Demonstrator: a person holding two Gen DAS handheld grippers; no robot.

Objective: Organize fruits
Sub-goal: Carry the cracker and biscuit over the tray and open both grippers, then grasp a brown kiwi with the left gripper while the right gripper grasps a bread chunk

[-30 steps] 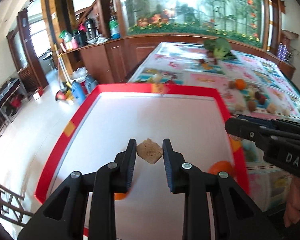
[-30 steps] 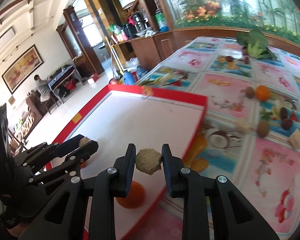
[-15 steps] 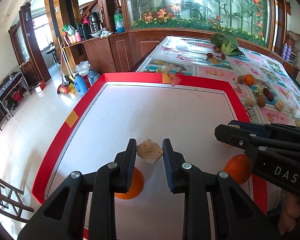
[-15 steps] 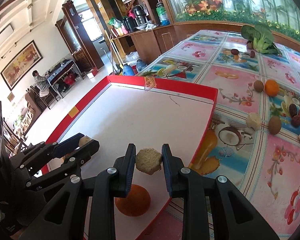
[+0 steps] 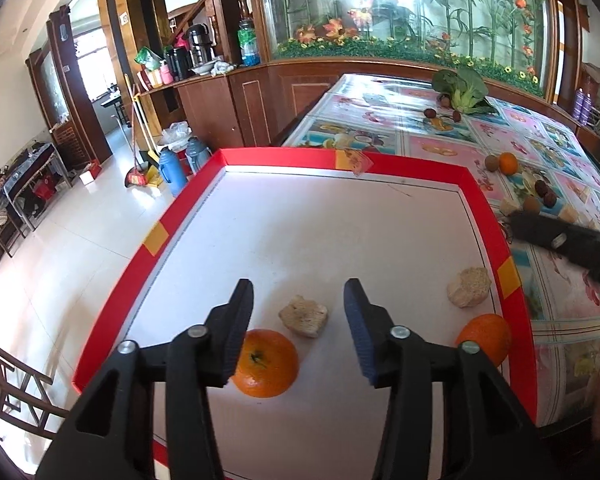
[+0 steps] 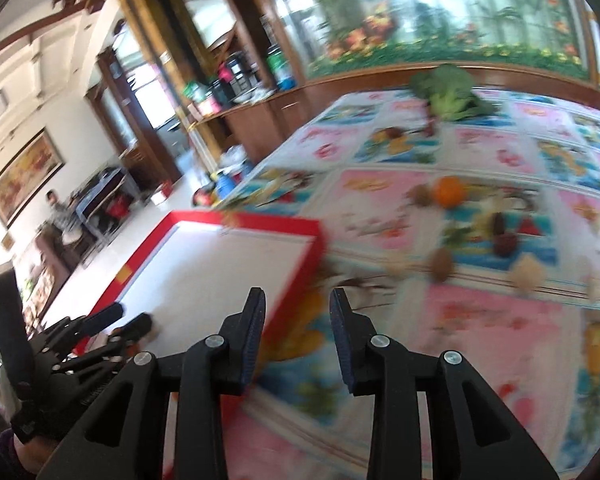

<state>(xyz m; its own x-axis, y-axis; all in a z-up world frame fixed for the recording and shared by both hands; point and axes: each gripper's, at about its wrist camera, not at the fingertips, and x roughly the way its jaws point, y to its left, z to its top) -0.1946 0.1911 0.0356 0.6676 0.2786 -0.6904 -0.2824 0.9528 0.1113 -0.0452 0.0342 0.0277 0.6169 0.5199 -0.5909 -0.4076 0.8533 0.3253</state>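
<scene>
While both tools stand parted and empty, the fruit lies on the red-rimmed tray.

The left gripper, jaws just opened, frames a tan chunk touching neither pad, beside an orange at the tray's near edge. A second chunk and orange sit by the right rim; the right gripper, also just opened, hangs over the tablecloth beyond that rim.

No legible text, labels or numbers anywhere.
</scene>
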